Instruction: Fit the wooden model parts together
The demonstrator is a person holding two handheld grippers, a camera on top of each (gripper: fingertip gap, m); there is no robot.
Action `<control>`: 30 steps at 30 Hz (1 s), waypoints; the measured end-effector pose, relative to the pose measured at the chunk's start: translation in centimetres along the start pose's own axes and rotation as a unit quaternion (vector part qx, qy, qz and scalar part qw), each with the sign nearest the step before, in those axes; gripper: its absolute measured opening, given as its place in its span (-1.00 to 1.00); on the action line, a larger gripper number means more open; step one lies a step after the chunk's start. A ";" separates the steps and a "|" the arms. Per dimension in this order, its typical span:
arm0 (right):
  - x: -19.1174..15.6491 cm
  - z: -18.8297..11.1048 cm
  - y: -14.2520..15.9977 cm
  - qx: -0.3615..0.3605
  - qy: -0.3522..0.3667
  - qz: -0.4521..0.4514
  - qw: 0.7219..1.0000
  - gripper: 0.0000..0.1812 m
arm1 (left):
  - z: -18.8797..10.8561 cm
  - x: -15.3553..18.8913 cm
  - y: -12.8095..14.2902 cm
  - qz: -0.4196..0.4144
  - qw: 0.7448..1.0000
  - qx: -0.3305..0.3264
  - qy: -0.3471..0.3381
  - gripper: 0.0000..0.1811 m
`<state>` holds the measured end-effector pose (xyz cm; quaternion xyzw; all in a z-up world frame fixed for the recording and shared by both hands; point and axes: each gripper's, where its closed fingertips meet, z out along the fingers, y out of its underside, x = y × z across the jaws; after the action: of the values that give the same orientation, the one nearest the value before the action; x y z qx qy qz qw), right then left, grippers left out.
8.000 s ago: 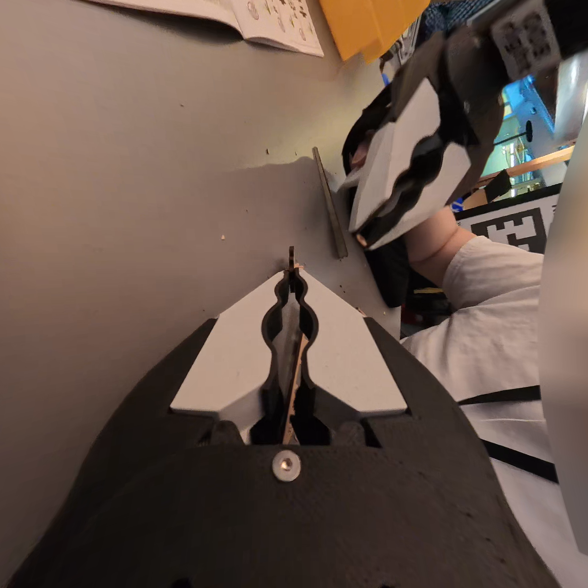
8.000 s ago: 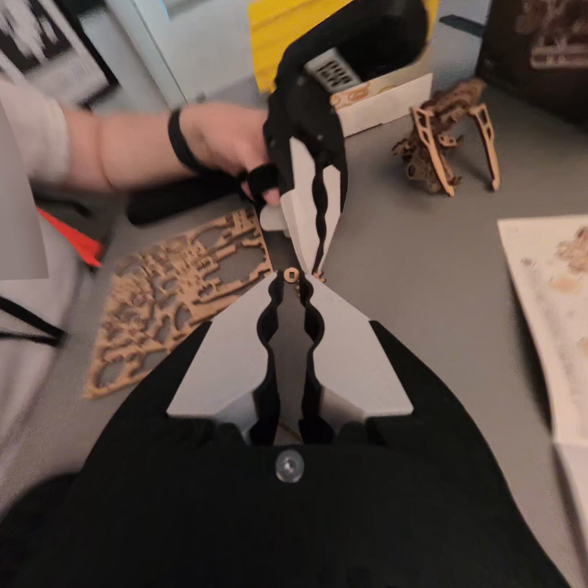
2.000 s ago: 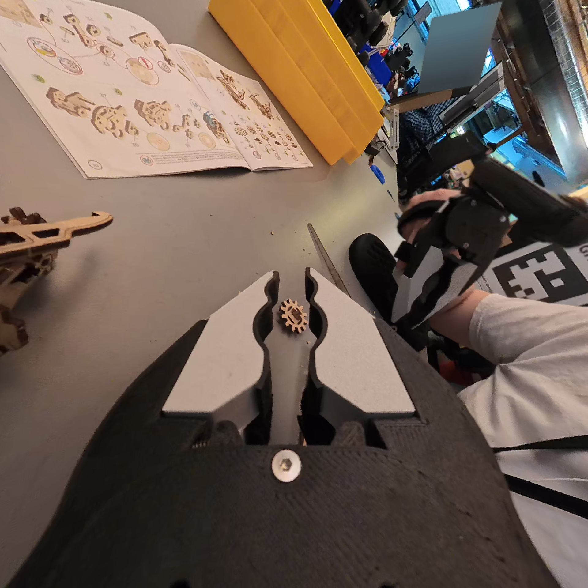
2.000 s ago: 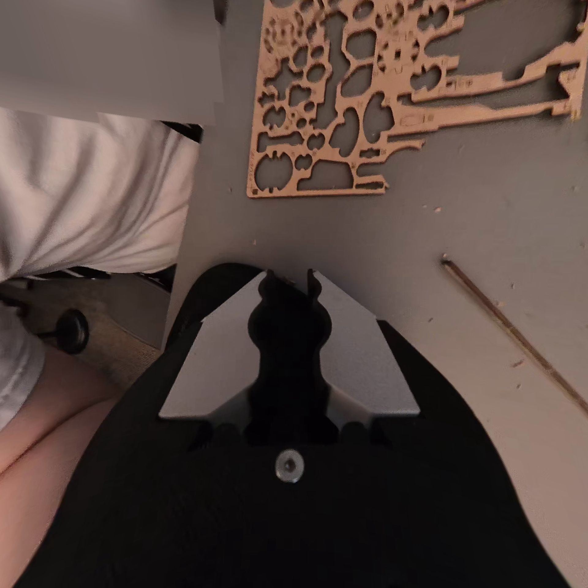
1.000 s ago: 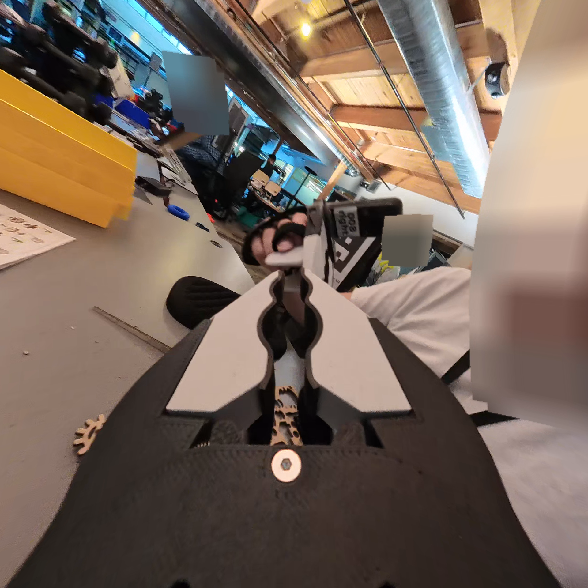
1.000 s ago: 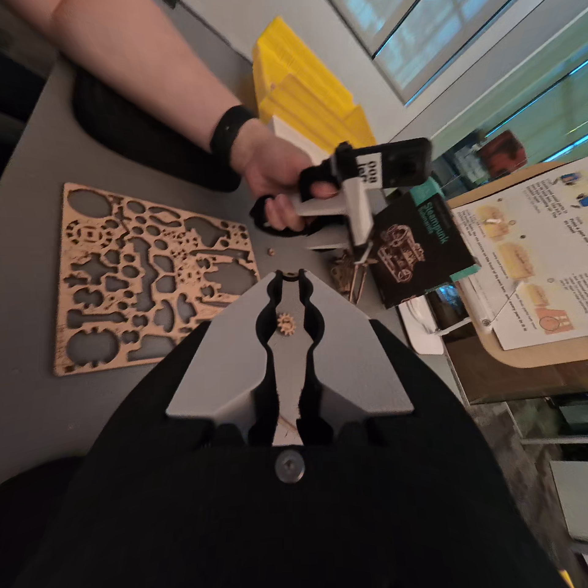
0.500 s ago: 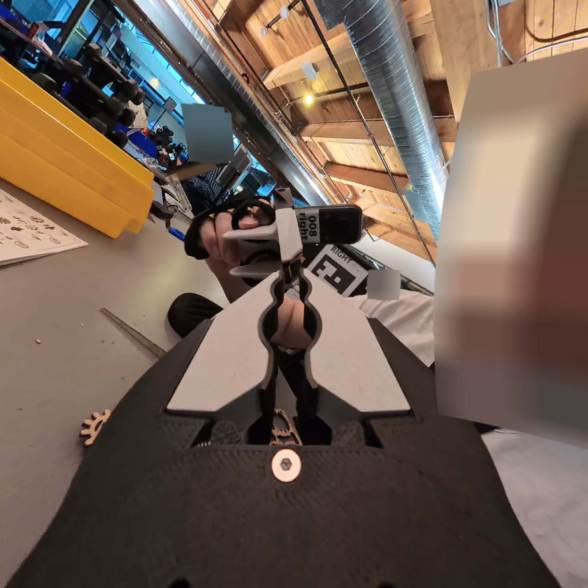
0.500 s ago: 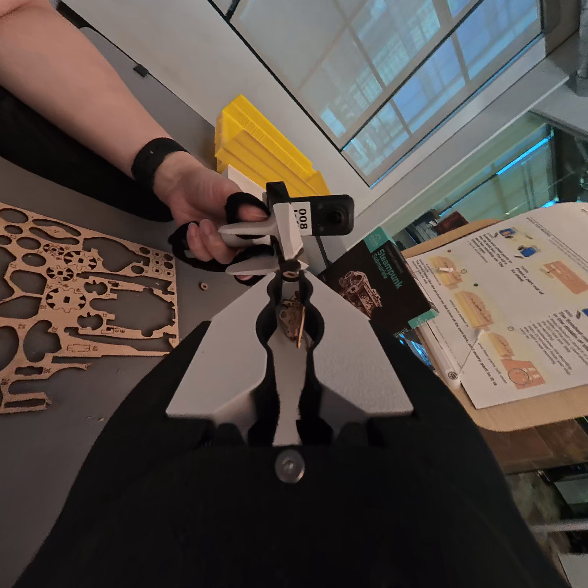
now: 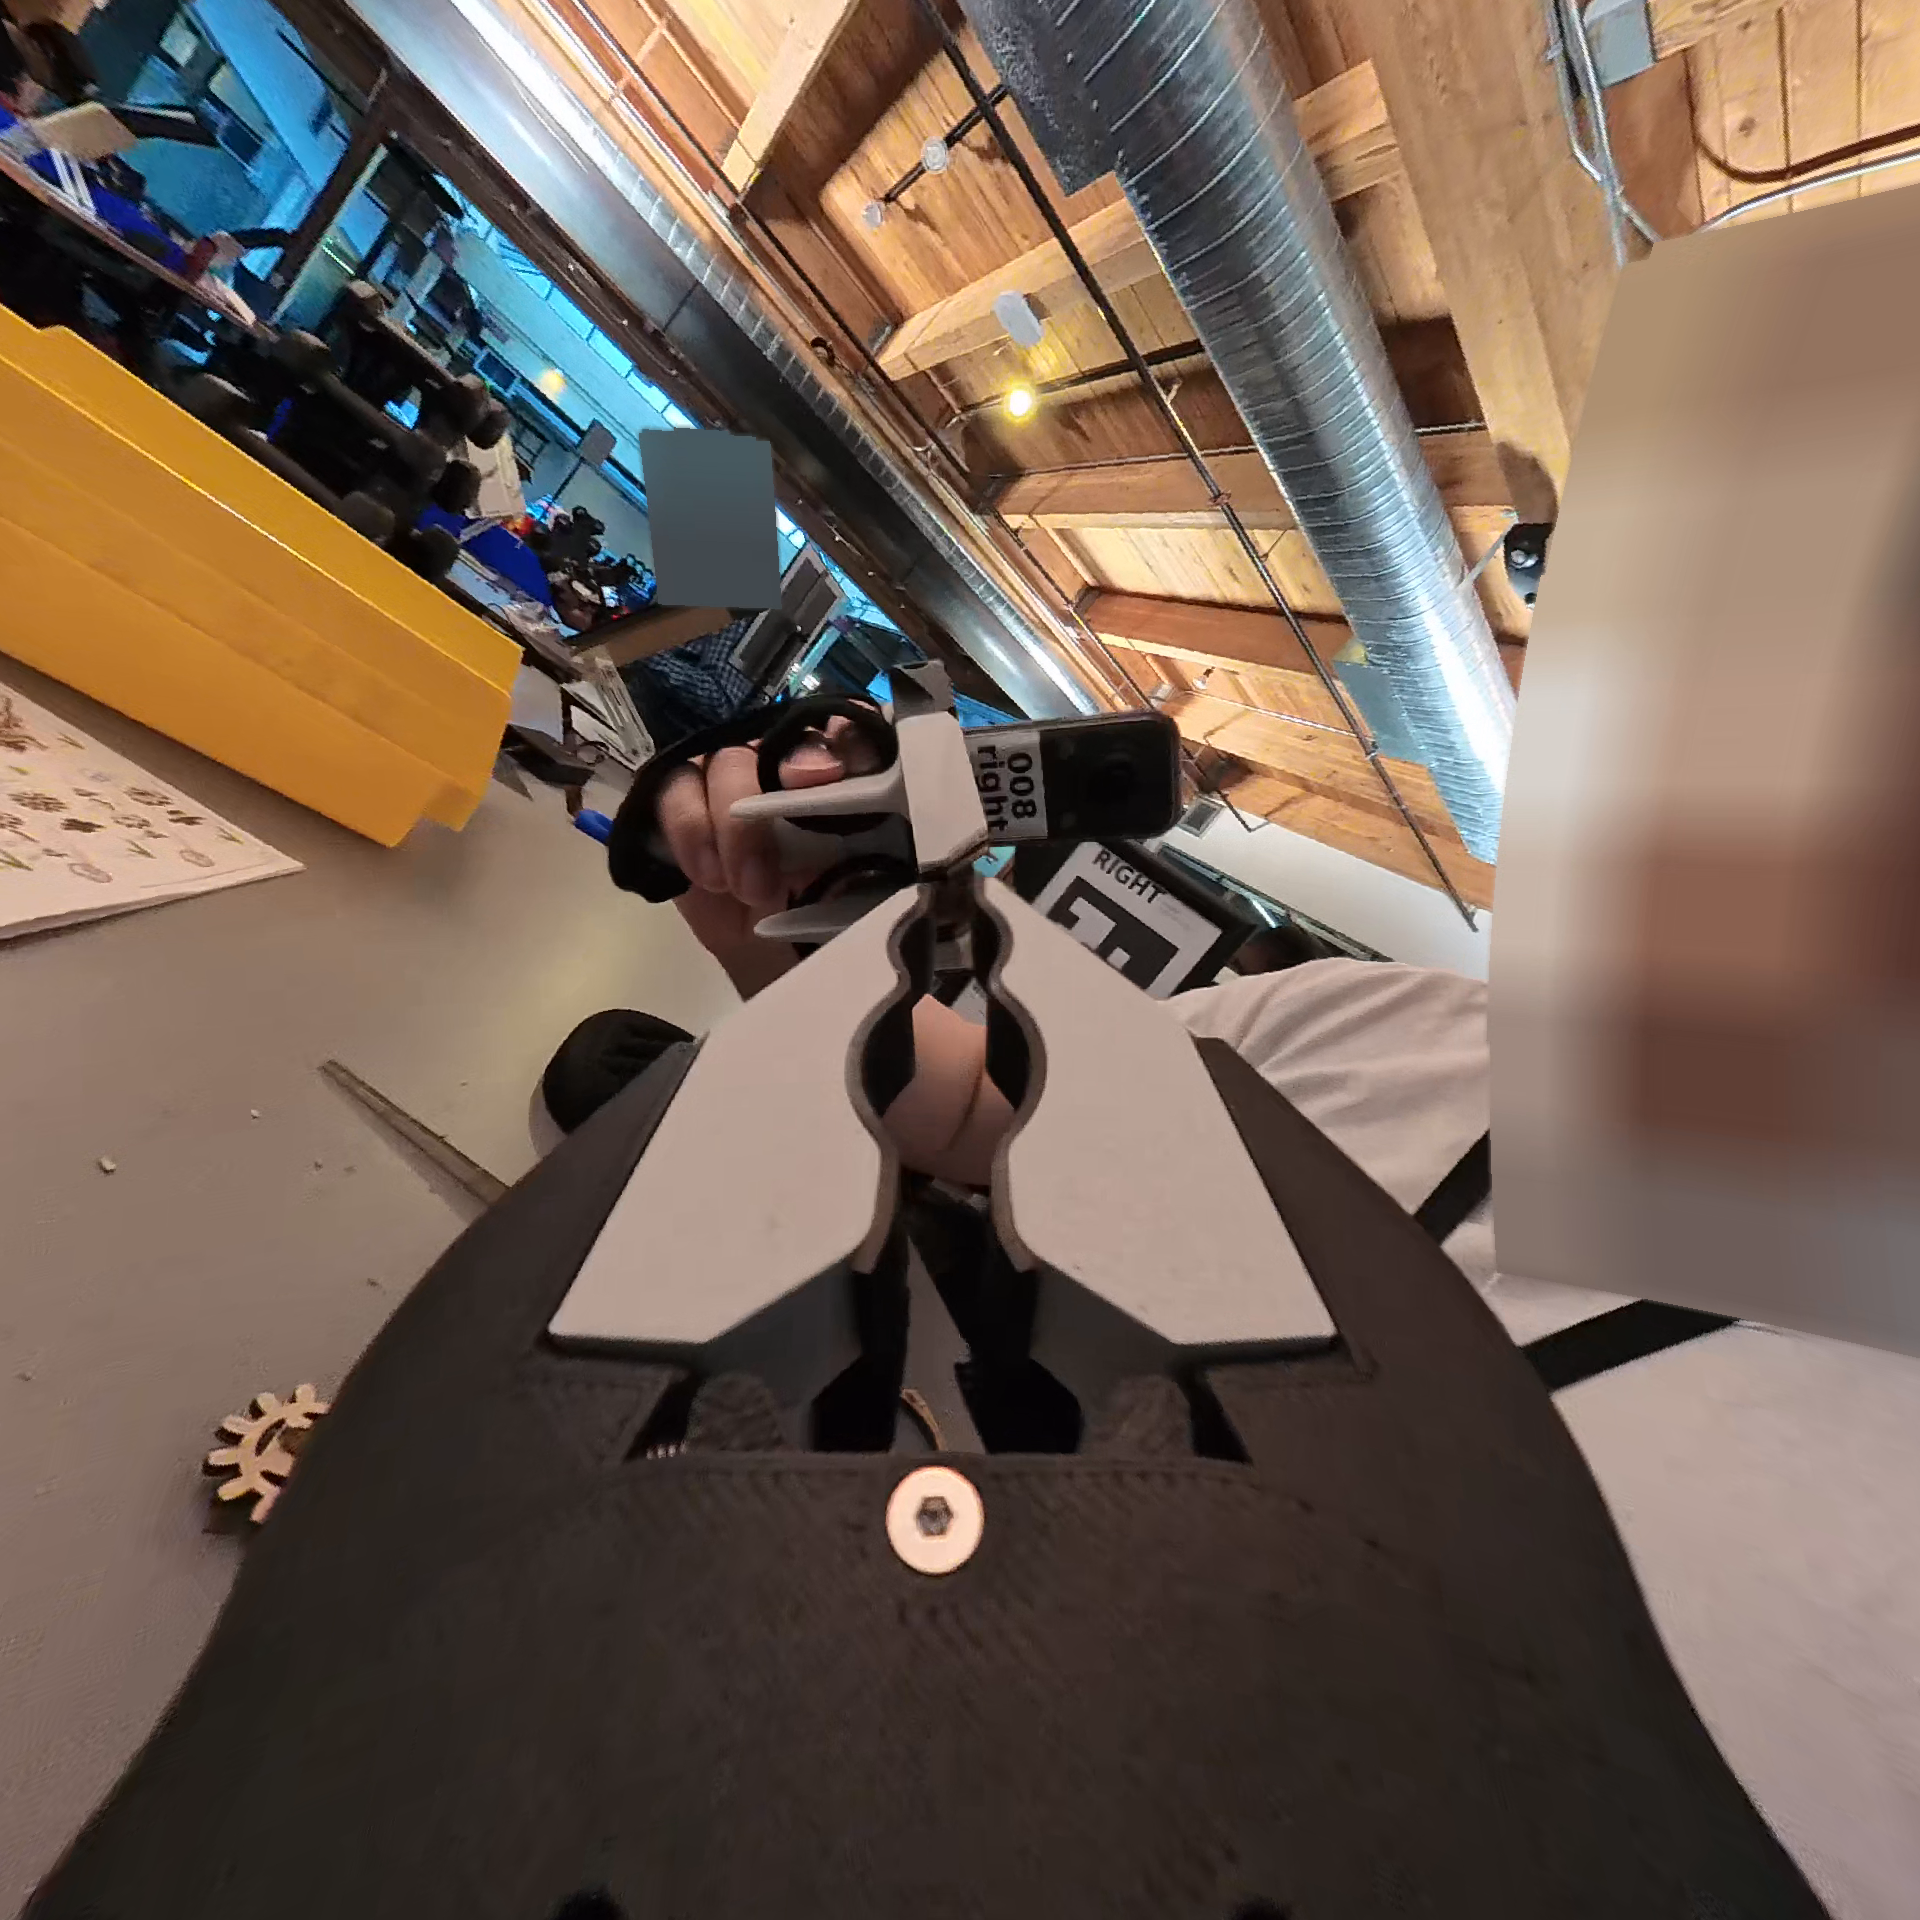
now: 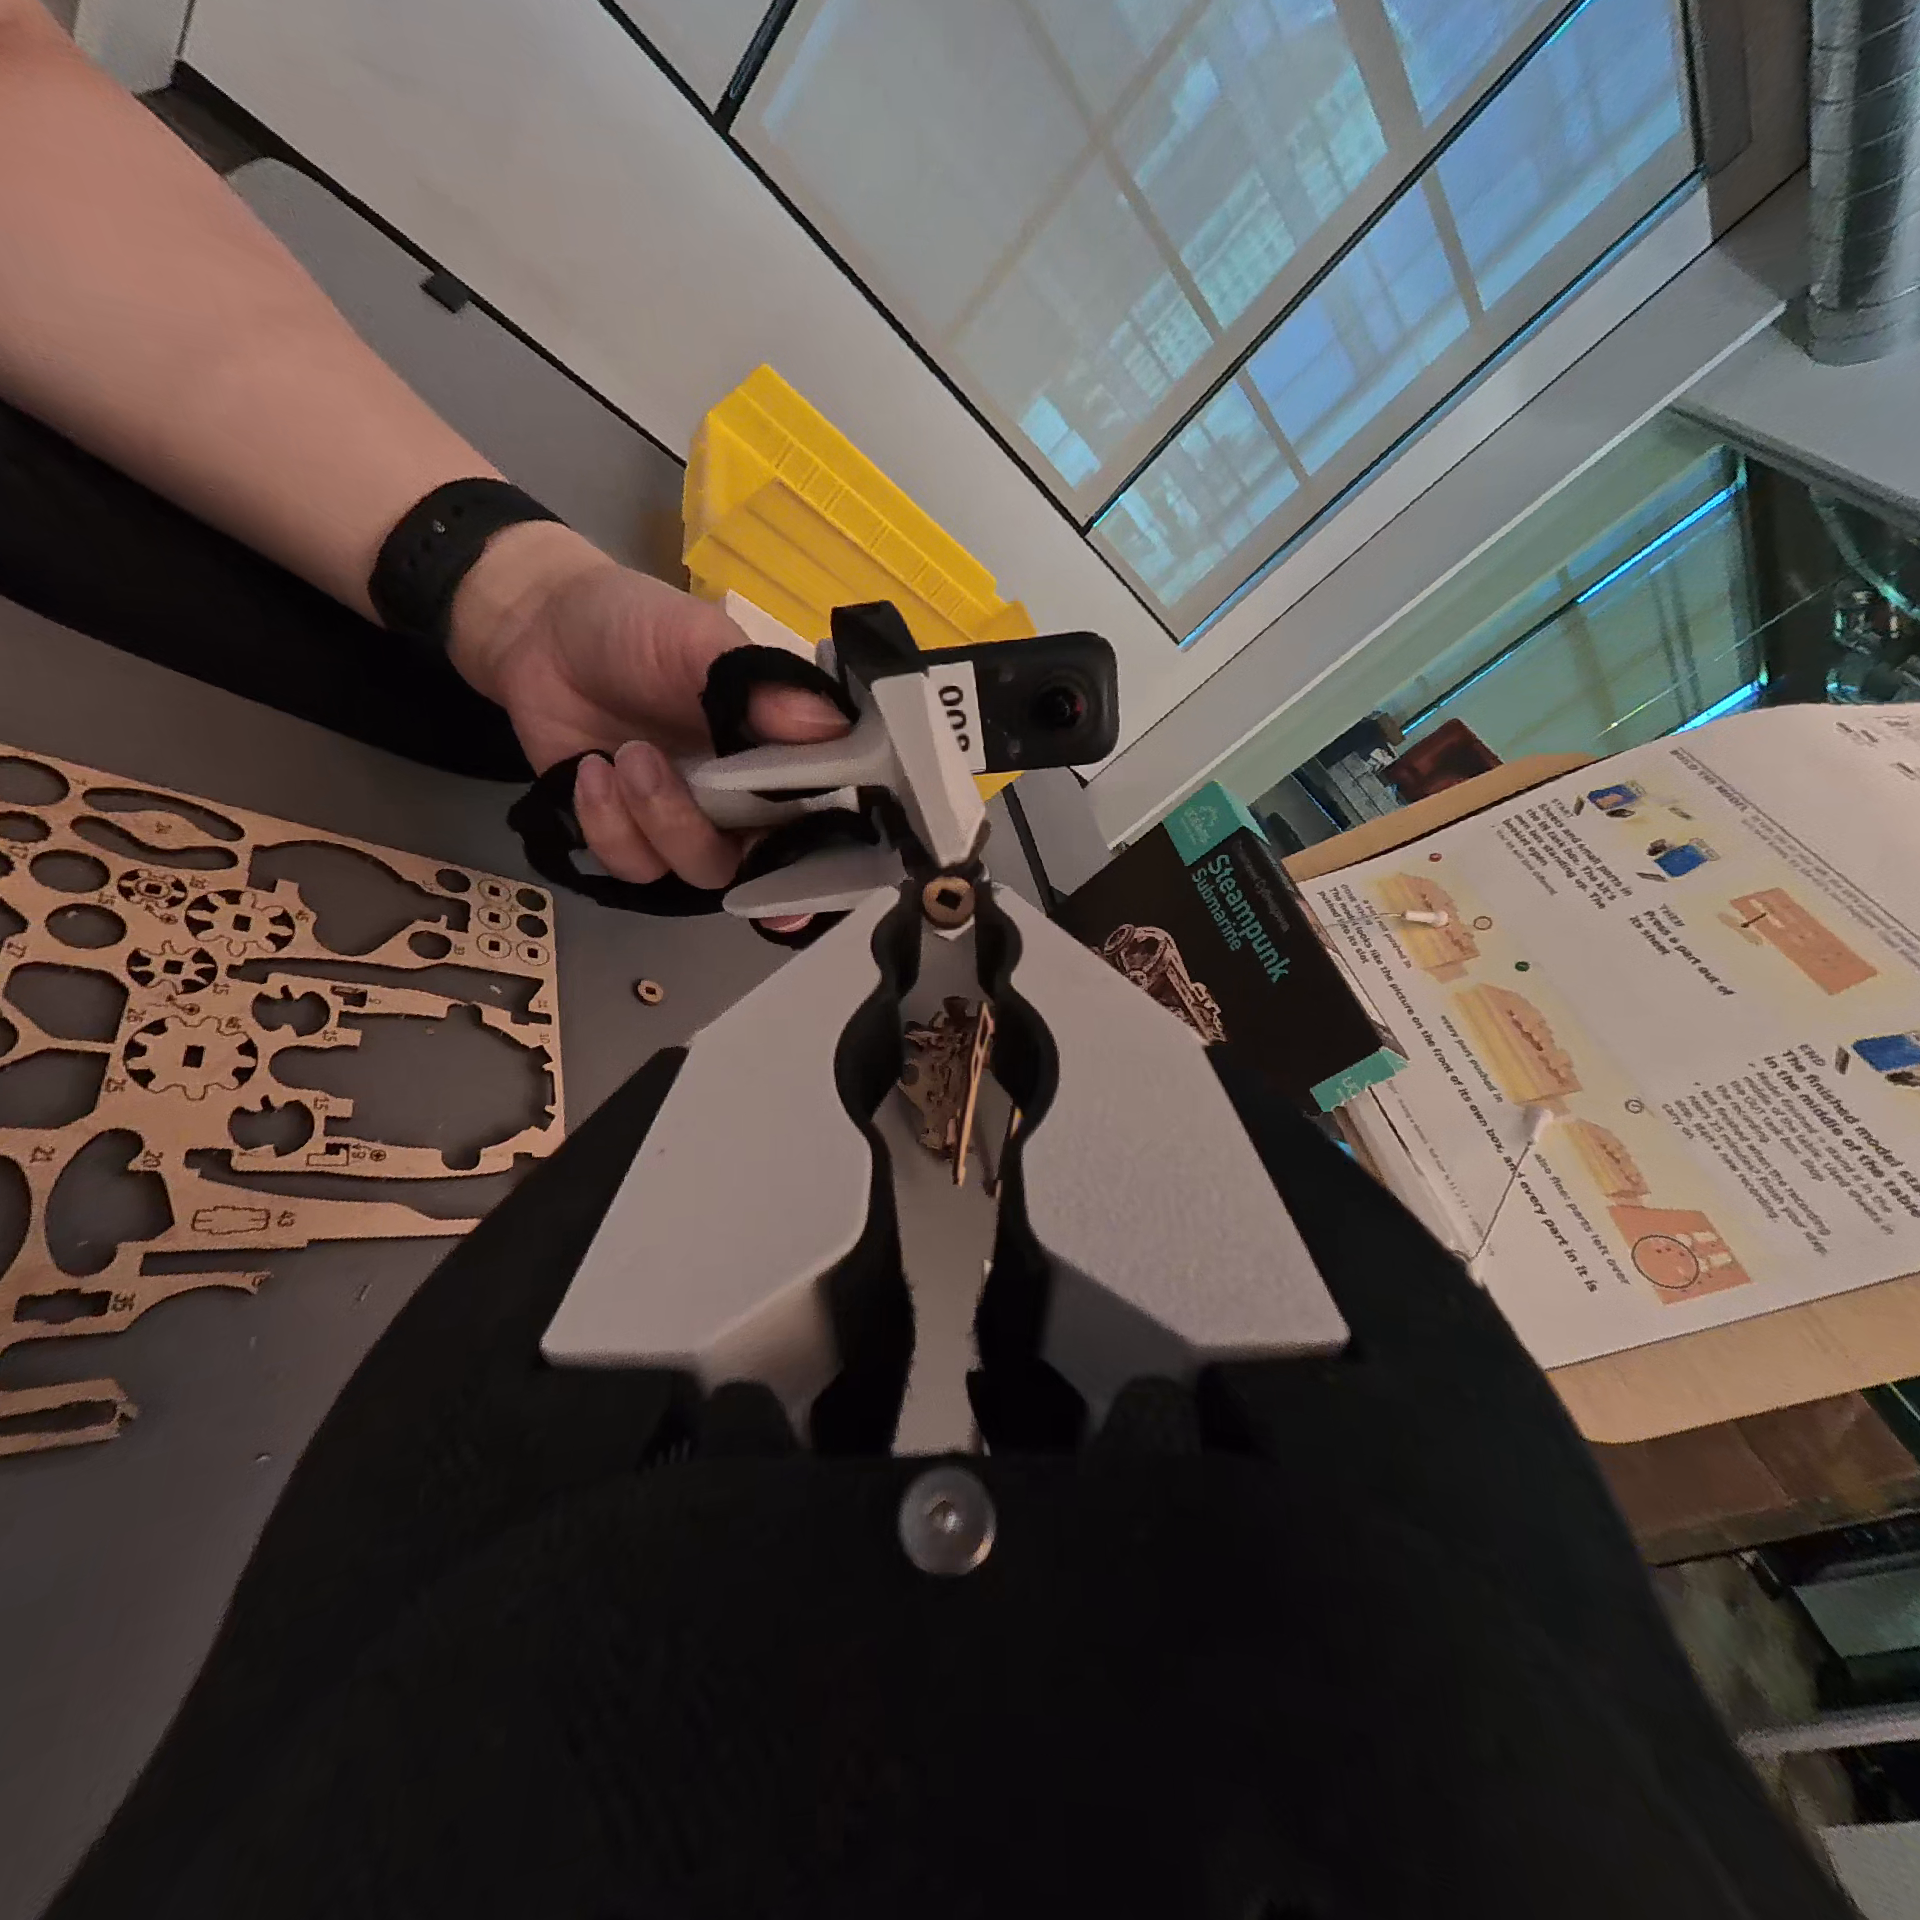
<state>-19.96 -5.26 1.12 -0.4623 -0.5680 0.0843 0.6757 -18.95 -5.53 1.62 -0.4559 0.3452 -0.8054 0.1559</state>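
My right gripper [image 10: 948, 906] is raised above the grey table and shut on a small round wooden washer [image 10: 948, 900] with a square hole, pinched at its tips. My left gripper [image 9: 948, 902] faces it tip to tip, and it also shows in the right wrist view [image 10: 958, 862] just above the washer. The left jaws stand a narrow gap apart with something small and dark between them, and I cannot tell whether they grip it. A wooden gear [image 9: 260, 1447] lies on the table. The partly built wooden model [image 10: 951, 1070] stands beyond, seen between the right jaws.
A cut-out wooden parts sheet [image 10: 343, 1214] lies at the left with a loose washer [image 10: 649, 990] beside it. A dark box [image 10: 1226, 935] and an instruction sheet [image 10: 1662, 987] stand at the right. A yellow bin [image 9: 208, 623], an open booklet [image 9: 104, 831] and a thin stick [image 9: 416, 1132] are on the table. Both grippers' tips are close together, under 4 cm apart. The wooden gear [image 9: 260, 1447] is about equally far from each gripper, around 15 cm. The partly built wooden model [image 10: 951, 1070] is about equally far from each gripper, around 20 cm.
Both grippers lifted off the table and turned to face each other; their tips have closed in until they meet. The gear that lay between the open left jaws now lies on the table.
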 end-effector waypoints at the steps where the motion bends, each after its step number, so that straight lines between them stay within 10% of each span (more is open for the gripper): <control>1: 0.0 0.1 0.1 -0.007 0.001 -0.007 1.000 -0.91 | -0.1 0.0 0.0 -0.005 1.000 -0.002 0.002 -0.93; 13: 0.6 1.8 2.3 -0.091 0.043 -0.053 0.994 -0.91 | -1.6 -2.4 -0.4 0.003 0.997 -0.009 -0.077 -0.98; 22: -3.3 1.0 2.9 -0.120 -0.188 0.005 0.975 -0.79 | -3.5 -3.2 2.9 -0.080 0.983 -0.142 -0.084 -1.00; 30: -4.9 2.4 5.8 -0.224 -0.244 -0.025 0.943 -0.81 | -4.8 -5.0 4.6 -0.077 0.963 -0.201 -0.163 -1.00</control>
<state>-21.29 -3.86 -6.66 -0.5525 -0.7312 0.0482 0.3973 -20.60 -3.98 -6.39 -0.6280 0.4344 -0.6436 0.0529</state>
